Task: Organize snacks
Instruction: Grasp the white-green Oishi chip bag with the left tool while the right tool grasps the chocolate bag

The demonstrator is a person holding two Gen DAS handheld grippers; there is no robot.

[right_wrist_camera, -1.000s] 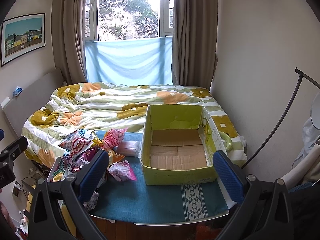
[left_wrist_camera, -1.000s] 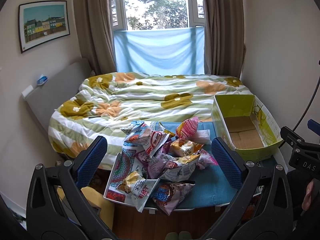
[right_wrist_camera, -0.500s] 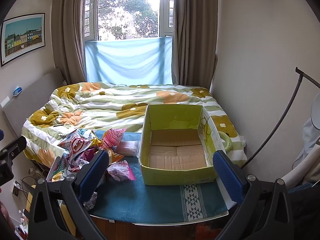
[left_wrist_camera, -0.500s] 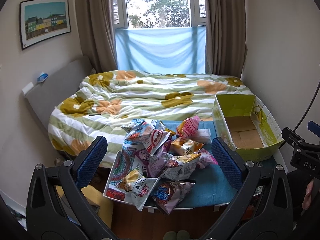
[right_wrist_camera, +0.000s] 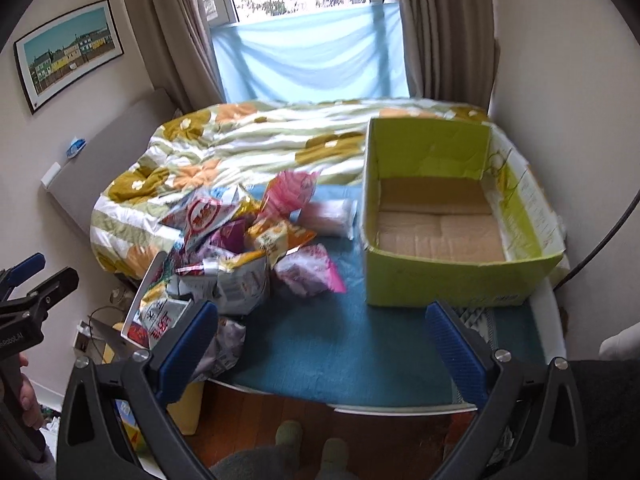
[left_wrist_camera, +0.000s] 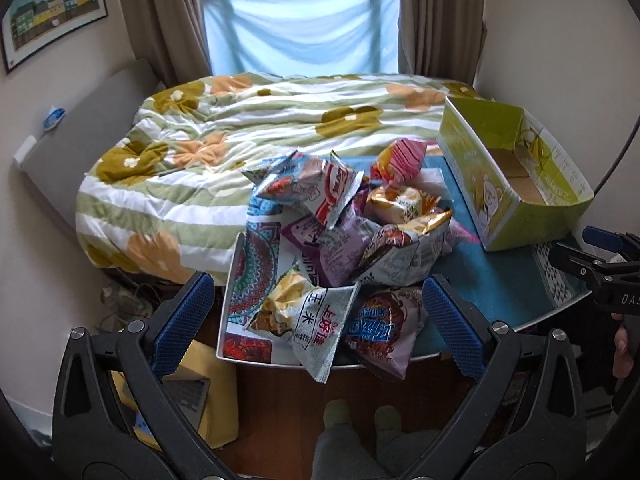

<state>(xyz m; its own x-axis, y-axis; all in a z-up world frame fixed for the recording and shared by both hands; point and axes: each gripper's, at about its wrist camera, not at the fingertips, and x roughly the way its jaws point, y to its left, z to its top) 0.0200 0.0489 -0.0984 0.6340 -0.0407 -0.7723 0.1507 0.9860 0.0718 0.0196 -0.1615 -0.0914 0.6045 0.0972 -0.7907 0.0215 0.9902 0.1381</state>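
On the blue mat (right_wrist_camera: 344, 344) at the foot of the bed (left_wrist_camera: 240, 128), a heap of snacks (left_wrist_camera: 352, 232) lies to the left and the green box (right_wrist_camera: 452, 220) stands to the right, apart from the heap. The box is open on top and shows only its brown cardboard floor. Several packets at the near left of the heap rest on a patterned tray (left_wrist_camera: 250, 280) that overhangs the mat's edge; a silver packet (left_wrist_camera: 316, 328) and a purple one (left_wrist_camera: 384, 328) droop over the near rim. A pink packet (right_wrist_camera: 310, 270) lies alone on the mat between heap and box.

Both cameras have tipped downward and come closer than half a second ago: the window has slid mostly out of the top, the floor and the person's feet (left_wrist_camera: 360, 416) now show at the bottom, and the heap and box loom larger. The snacks themselves lie as they did.

The left gripper (left_wrist_camera: 316, 314) hangs over the near edge of the heap, jaws wide and empty. The right gripper (right_wrist_camera: 320, 344) hangs over bare mat between heap and box, jaws likewise wide, holding nothing. The right-wrist view is somewhat blurred.
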